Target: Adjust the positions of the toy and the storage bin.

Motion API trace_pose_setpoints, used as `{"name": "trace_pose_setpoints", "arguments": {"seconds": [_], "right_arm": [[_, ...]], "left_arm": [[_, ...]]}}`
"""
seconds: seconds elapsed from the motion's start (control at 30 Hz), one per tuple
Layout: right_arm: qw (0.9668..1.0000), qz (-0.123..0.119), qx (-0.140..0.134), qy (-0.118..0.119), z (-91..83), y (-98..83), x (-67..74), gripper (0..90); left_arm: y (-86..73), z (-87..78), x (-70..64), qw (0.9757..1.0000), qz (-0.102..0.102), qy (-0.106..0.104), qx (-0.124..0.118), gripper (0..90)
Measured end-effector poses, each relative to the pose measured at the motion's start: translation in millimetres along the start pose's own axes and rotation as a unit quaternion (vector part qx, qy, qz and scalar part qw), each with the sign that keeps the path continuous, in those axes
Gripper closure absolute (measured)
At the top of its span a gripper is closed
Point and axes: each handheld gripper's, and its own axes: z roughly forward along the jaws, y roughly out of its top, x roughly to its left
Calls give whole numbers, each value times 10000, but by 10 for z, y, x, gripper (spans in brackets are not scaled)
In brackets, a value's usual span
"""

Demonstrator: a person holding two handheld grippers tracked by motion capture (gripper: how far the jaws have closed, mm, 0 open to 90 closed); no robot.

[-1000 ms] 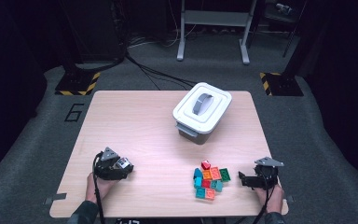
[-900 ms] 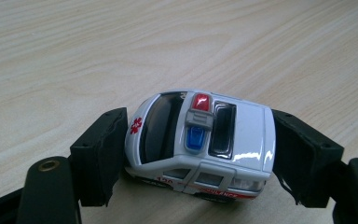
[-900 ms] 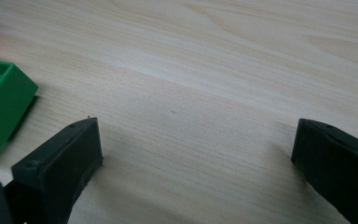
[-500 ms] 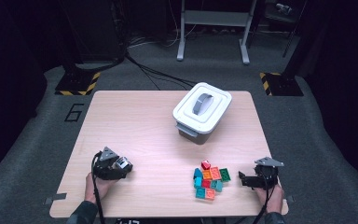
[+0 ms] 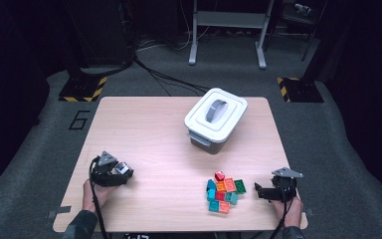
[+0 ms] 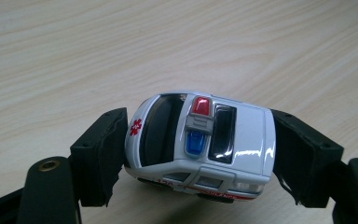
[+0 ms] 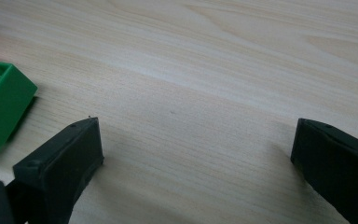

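White toy ambulance (image 6: 200, 144) pinched nose-to-tail in my left hand-held gripper (image 5: 115, 172), well left of the brick pile (image 5: 224, 191) | rigid, light, glossy, likely slippery | right hand-held gripper (image 7: 196, 154) spread, empty.

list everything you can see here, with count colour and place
toy ambulance: one, white with a red and blue light bar, clamped between the left gripper's fingers
storage box: one, white with a grey handle on its shut lid, far right part of the table
building bricks: a small cluster, red, orange, teal and green, near right of the table
table: one, light wood
left gripper: one, black, near left, shut on the ambulance
right gripper: one, black, right of the bricks, fingers apart, holding nothing
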Motion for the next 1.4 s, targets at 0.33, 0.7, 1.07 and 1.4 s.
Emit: {"name": "trace_pose_setpoints", "arguments": {"seconds": [0.33, 0.7, 1.07, 1.4], "right_arm": [[10000, 4, 1, -1, 0, 0, 1, 15], [10000, 11, -1, -7, -1, -1, 2, 14], [10000, 31, 2, -17, -2, -1, 5, 14], [10000, 25, 1, -3, -1, -2, 3, 14]], "left_arm": [[20, -85, 303, 9988, -280, 398, 20, 245], [-82, -134, 579, 9948, -648, 784, 14, 245], [-157, -35, 750, 9909, -824, 1035, 265, 245], [-200, -23, 801, 9902, -923, 994, 344, 238]]}}
